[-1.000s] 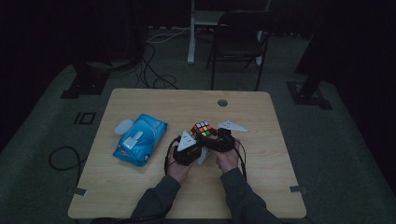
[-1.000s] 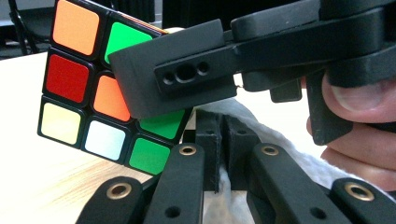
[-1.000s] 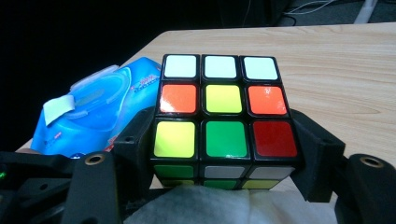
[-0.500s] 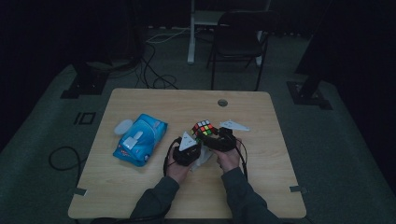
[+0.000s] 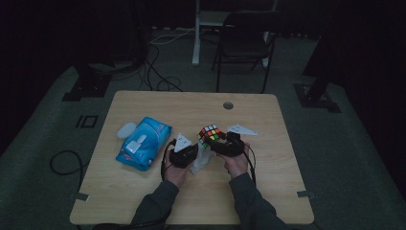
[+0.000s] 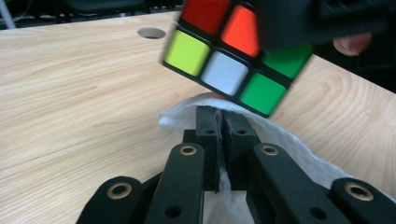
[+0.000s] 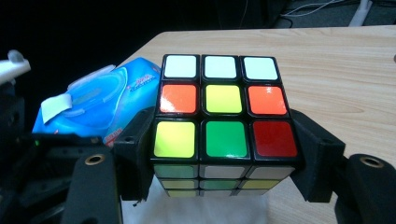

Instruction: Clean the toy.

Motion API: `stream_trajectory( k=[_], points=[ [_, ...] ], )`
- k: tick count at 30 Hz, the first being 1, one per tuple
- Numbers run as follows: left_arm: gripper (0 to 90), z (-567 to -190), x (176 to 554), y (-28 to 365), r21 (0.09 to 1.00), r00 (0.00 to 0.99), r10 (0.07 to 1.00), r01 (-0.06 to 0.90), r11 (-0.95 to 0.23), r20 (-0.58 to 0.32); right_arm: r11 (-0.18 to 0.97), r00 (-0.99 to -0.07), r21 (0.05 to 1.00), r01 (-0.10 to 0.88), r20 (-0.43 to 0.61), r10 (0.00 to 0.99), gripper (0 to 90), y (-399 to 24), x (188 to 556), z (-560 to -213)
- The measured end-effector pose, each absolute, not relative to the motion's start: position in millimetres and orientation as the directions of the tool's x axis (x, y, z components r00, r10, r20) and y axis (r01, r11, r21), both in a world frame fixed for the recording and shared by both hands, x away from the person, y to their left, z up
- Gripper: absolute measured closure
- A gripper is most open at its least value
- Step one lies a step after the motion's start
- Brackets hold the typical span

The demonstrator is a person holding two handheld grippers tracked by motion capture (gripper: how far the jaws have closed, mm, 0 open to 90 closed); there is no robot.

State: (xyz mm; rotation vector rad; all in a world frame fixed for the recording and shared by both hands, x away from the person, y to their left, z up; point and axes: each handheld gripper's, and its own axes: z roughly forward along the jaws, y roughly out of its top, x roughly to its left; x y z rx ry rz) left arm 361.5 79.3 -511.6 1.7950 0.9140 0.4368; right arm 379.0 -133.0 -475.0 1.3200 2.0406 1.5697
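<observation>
The cube (image 7: 225, 126) is gripped at its lower layer by the right tongs (image 7: 226, 161), and in the high view it is held up just above the desk (image 5: 143, 191), right of centre. A white wipe (image 6: 289, 144) is pinched flat between the clenched left tongs (image 6: 222, 135); in the left gripper view its bunched end sits directly under the cube's (image 6: 229, 51) tilted lower face, close to it, though contact cannot be confirmed. The step in hand is judged to be the wiping of the cube. Next, the wipe would have to be brought up against the near face and drawn across it, while the cube is kept firmly clamped so it is not twisted out of the jaws. The blue wipe pack (image 5: 143, 143) is left lying at centre left of the high view.
</observation>
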Motion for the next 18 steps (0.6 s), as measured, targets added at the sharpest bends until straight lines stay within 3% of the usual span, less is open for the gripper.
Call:
stream_trajectory(
  k=[18],
  points=[
    [87.5, -504, 364, 102, 0.907, 0.613, 0.786, 0.37, -0.199, -0.078, 0.118, -0.571, 0.863, 0.491, 0.216, 0.792, 34.1, -136, 377, -481]
  ],
)
